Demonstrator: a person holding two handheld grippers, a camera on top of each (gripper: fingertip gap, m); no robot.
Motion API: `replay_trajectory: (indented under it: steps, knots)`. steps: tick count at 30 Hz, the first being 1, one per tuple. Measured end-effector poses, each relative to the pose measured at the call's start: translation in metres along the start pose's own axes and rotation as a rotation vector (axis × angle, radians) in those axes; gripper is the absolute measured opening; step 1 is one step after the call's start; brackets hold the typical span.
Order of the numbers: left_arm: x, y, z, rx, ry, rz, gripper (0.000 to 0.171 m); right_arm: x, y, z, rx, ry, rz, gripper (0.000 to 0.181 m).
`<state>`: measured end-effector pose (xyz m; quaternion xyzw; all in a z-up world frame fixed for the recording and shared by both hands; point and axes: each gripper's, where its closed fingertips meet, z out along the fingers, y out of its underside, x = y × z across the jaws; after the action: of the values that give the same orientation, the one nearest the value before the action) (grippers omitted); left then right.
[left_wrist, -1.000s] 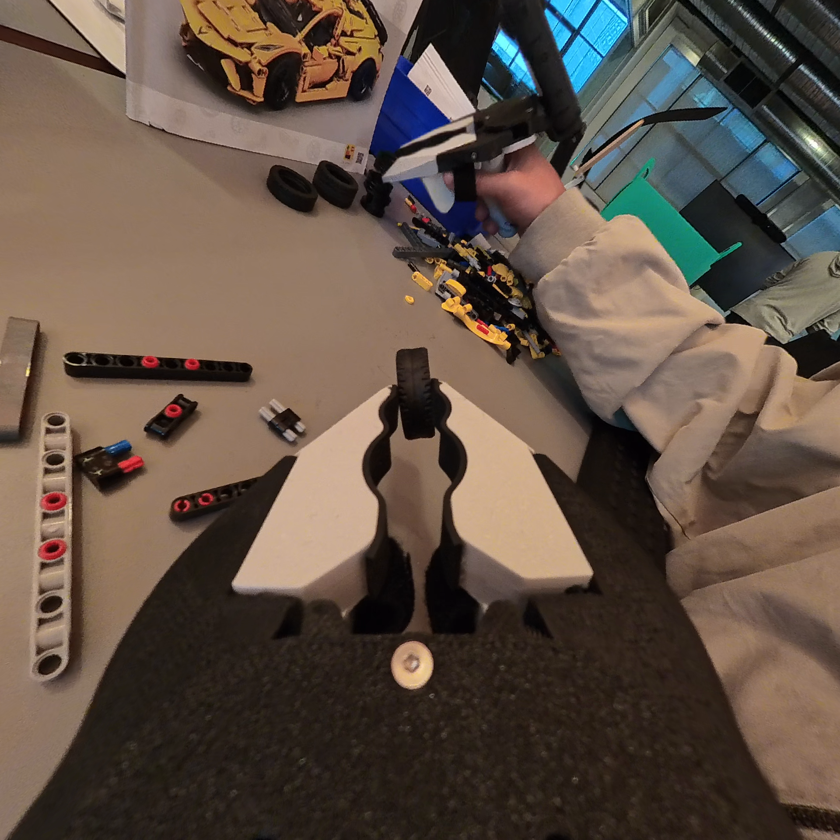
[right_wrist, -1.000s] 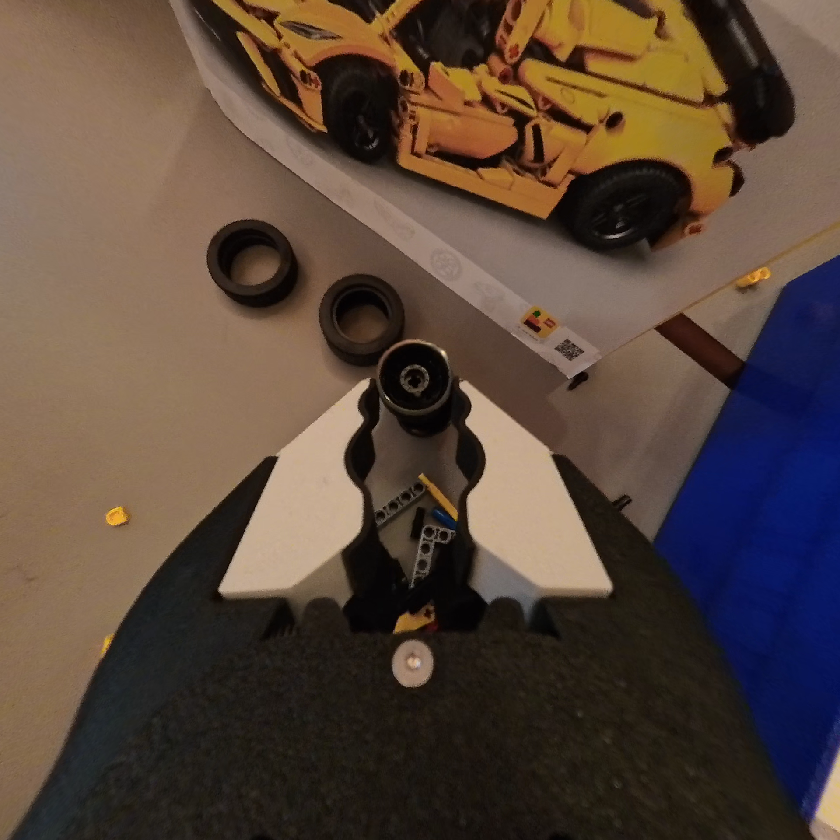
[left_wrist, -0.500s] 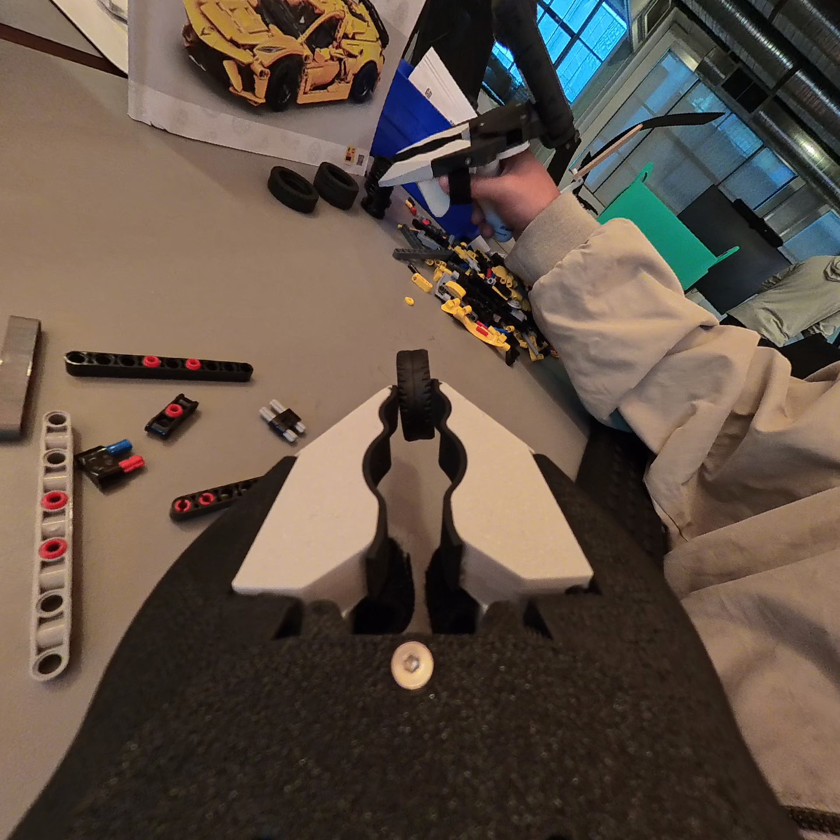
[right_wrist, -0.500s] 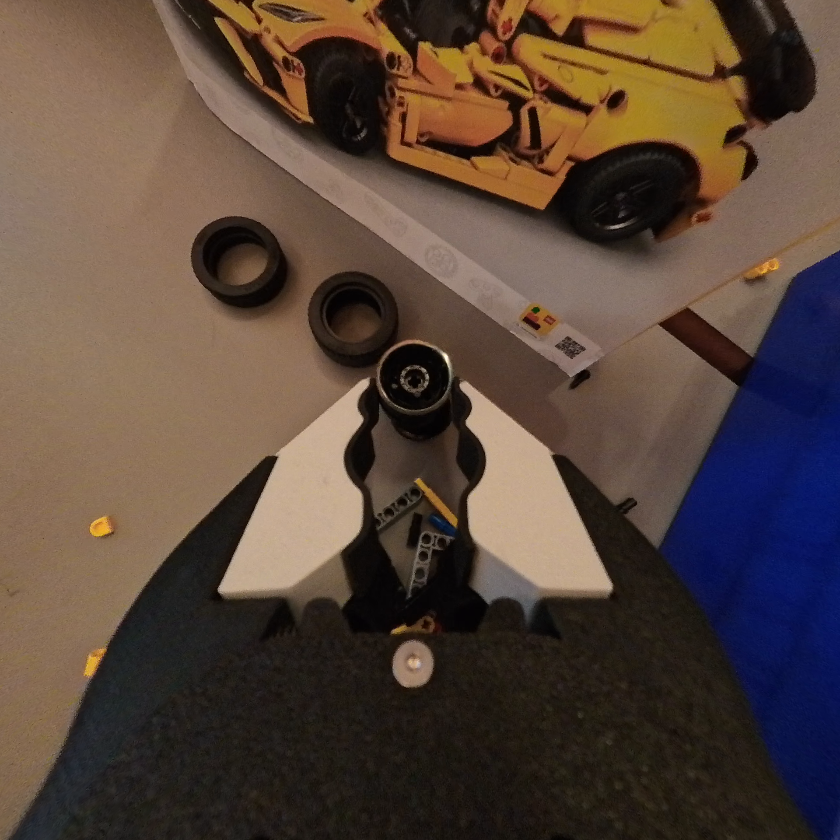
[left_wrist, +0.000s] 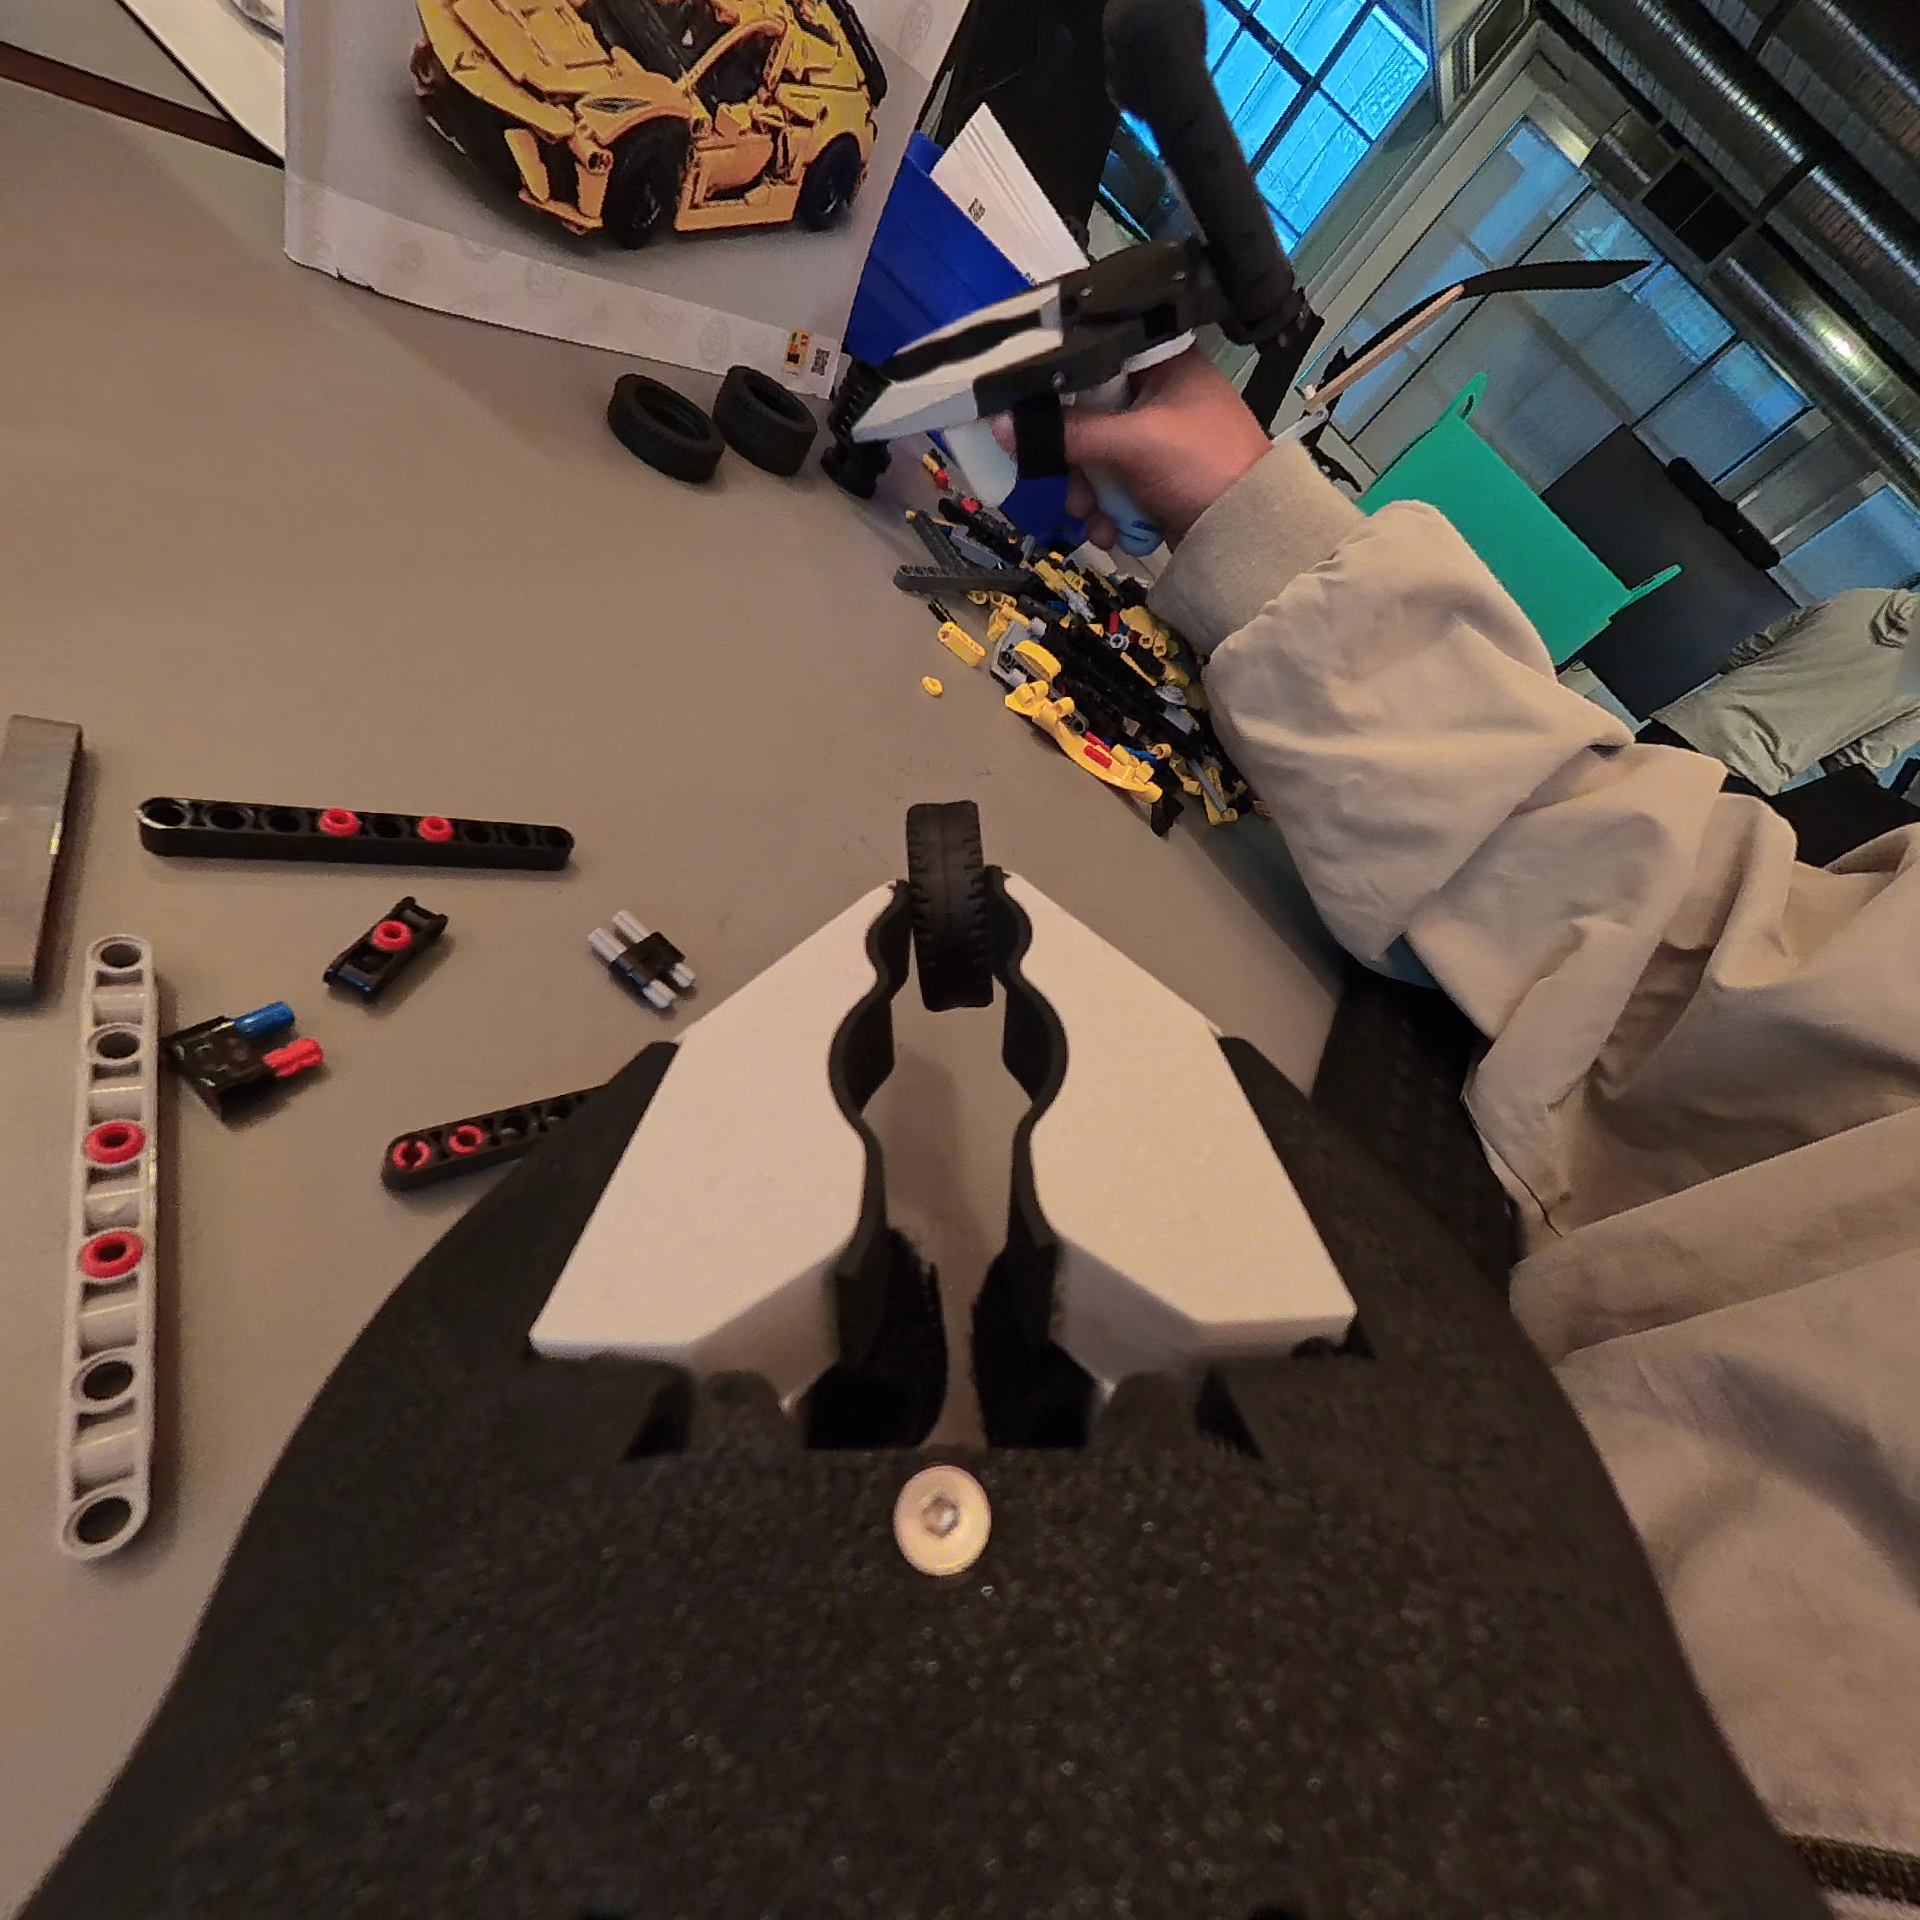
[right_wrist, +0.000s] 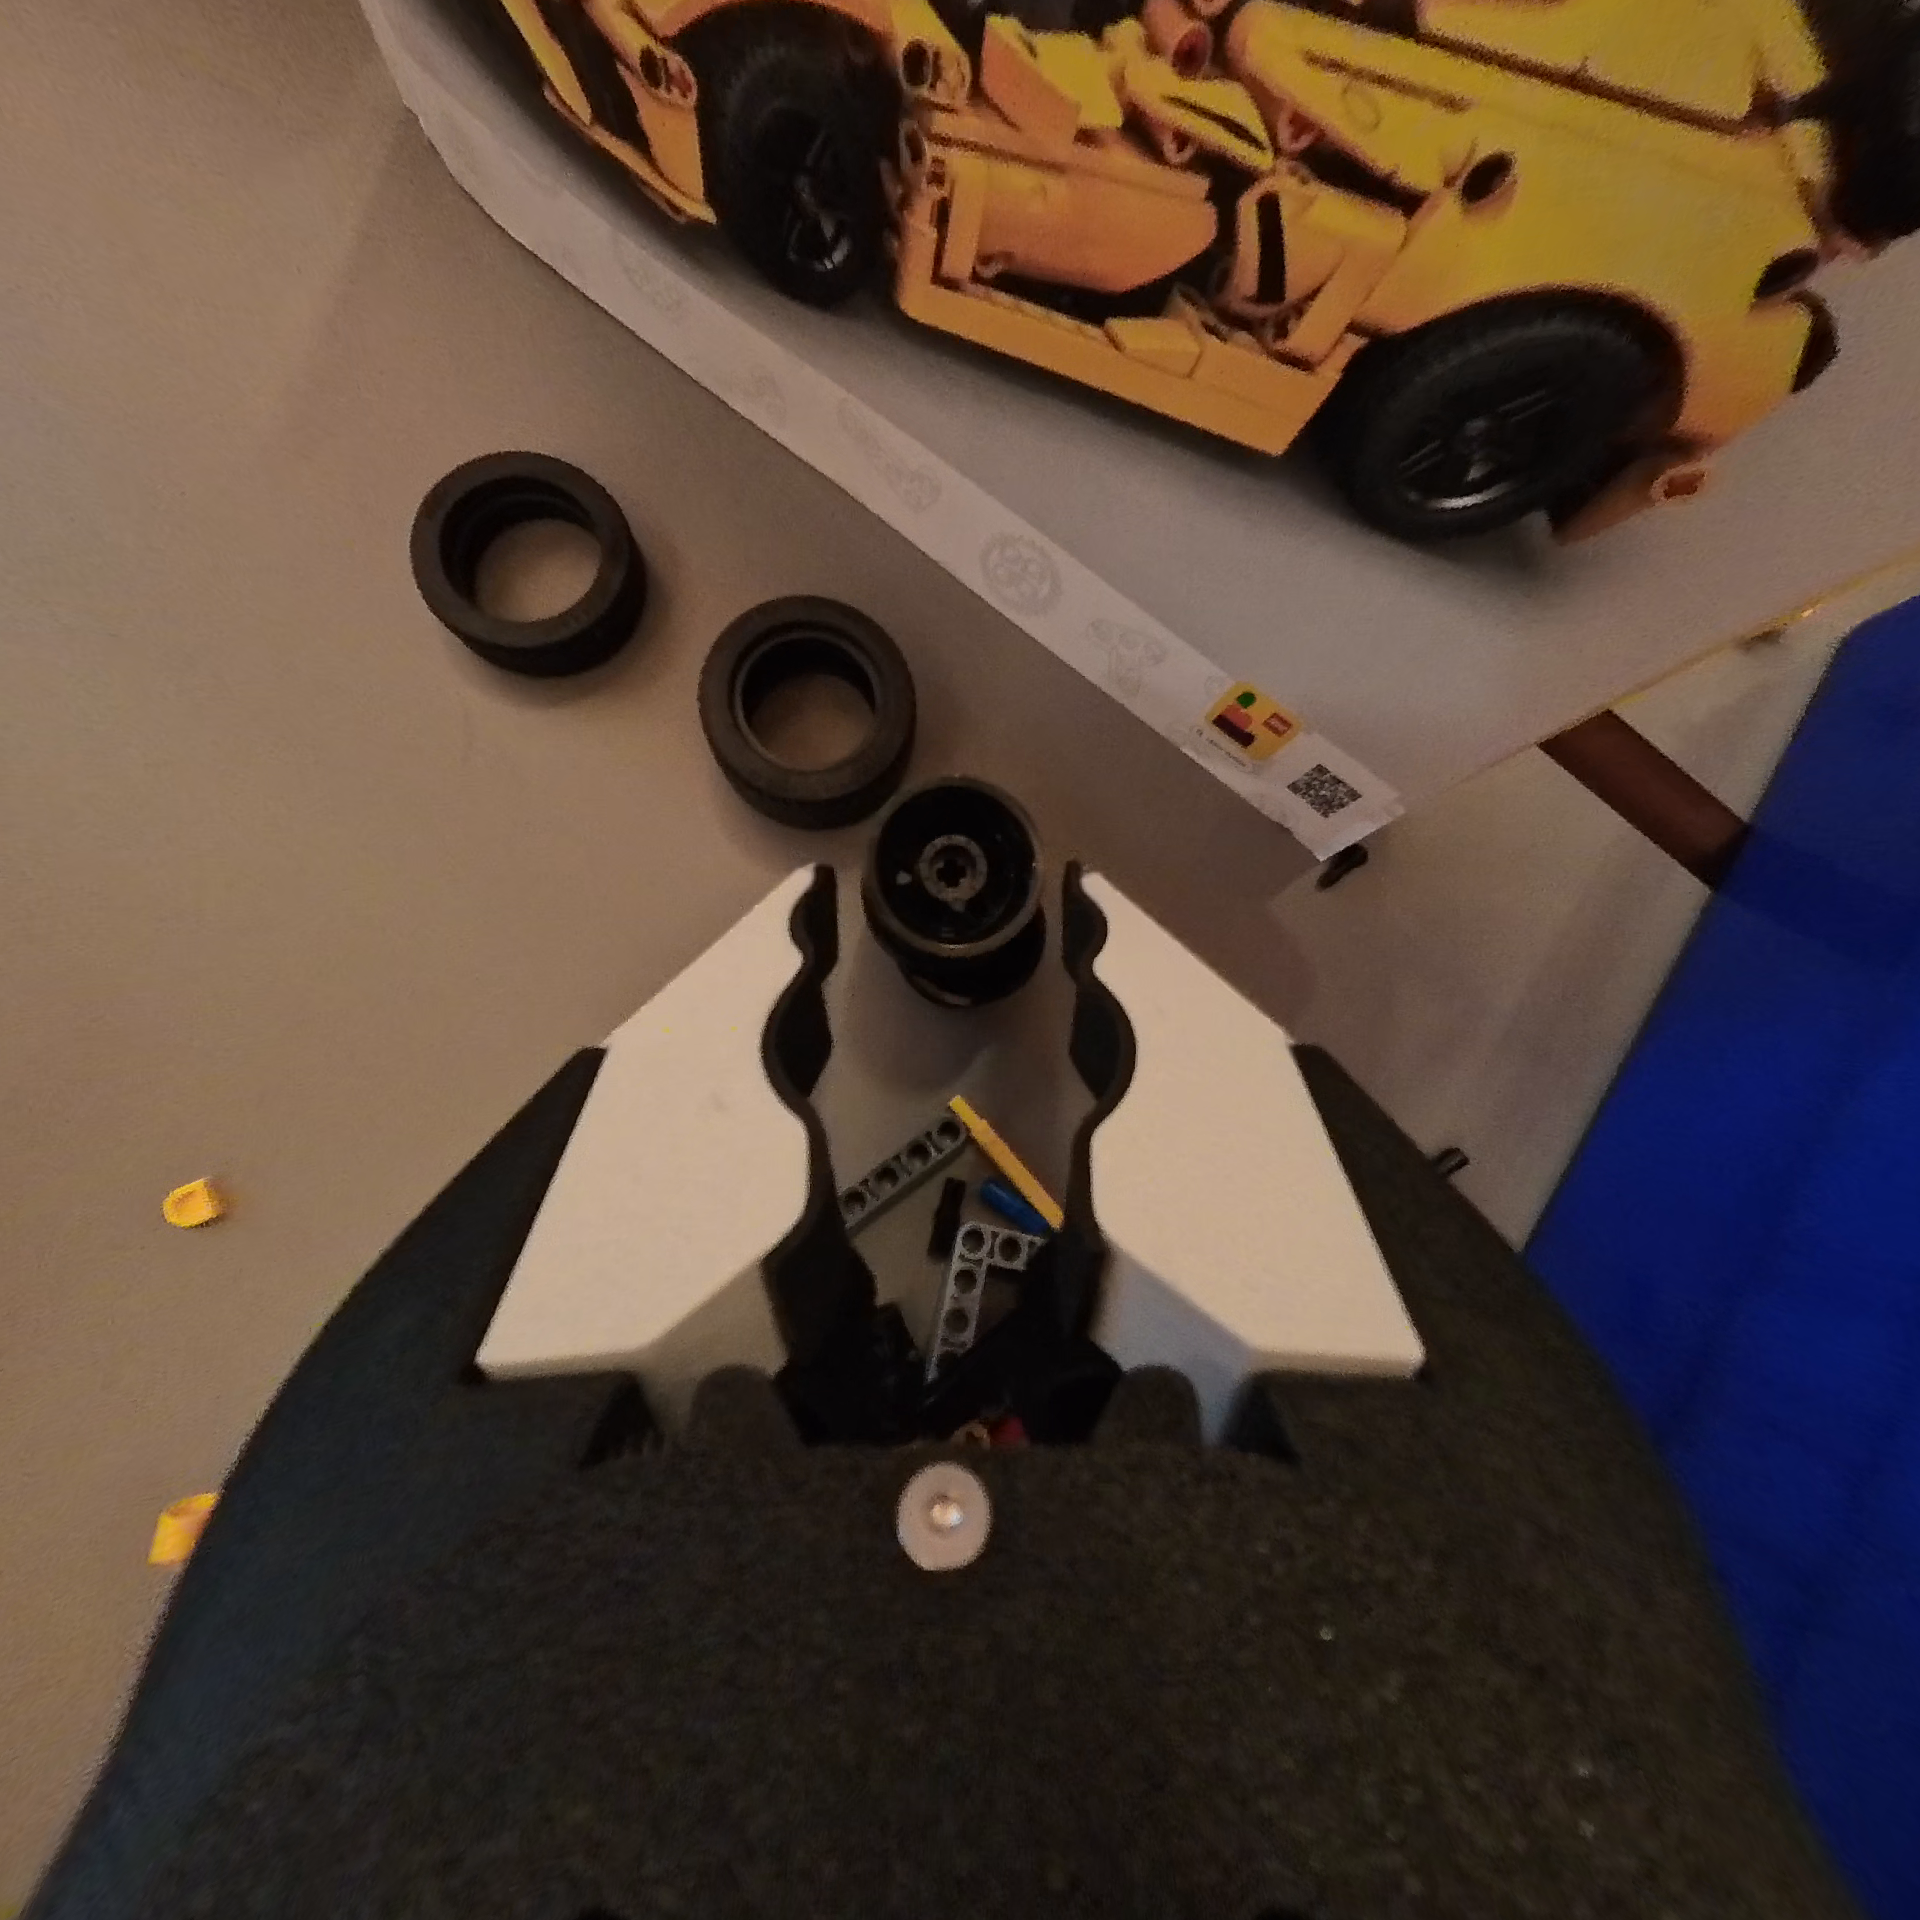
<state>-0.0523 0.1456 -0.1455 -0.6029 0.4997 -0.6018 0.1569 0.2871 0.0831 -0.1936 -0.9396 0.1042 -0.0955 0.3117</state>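
Note:
My left gripper is shut on a black rubber tyre, held upright and edge-on above the table. My right gripper is open. A black wheel hub stands on the grey table between its fingertips, apart from both fingers. Two more black tyres lie flat just beyond the hub. In the left wrist view the right gripper is far off, held by a hand, its tips down by those tyres.
A booklet showing a yellow car lies behind the tyres, with a blue box to the right. A pile of small parts is by the beige sleeve. A black beam and a grey beam lie left. The tips of one gripper are about 35 cm away from the tips of the other.
My right gripper has opened and let go of the wheel hub, which now stands on the table beside the tyres. My left gripper holds the tyre as before.

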Motion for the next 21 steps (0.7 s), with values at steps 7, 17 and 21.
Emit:
replay_trajectory:
  steps: [7,17,21]
  knots:
    - [-0.001,-0.001,0.000,0.003,-0.001,-0.005,0.014,0.006,-0.007,-0.005,0.041,0.017,0.009,0.032]
    - [-0.001,-0.001,0.000,0.004,0.003,-0.012,0.014,0.057,0.014,-0.011,-0.017,0.085,0.148,0.032]
    - [0.000,0.000,0.000,0.002,0.004,-0.012,0.014,0.061,0.036,0.004,-0.116,0.083,0.190,0.032]
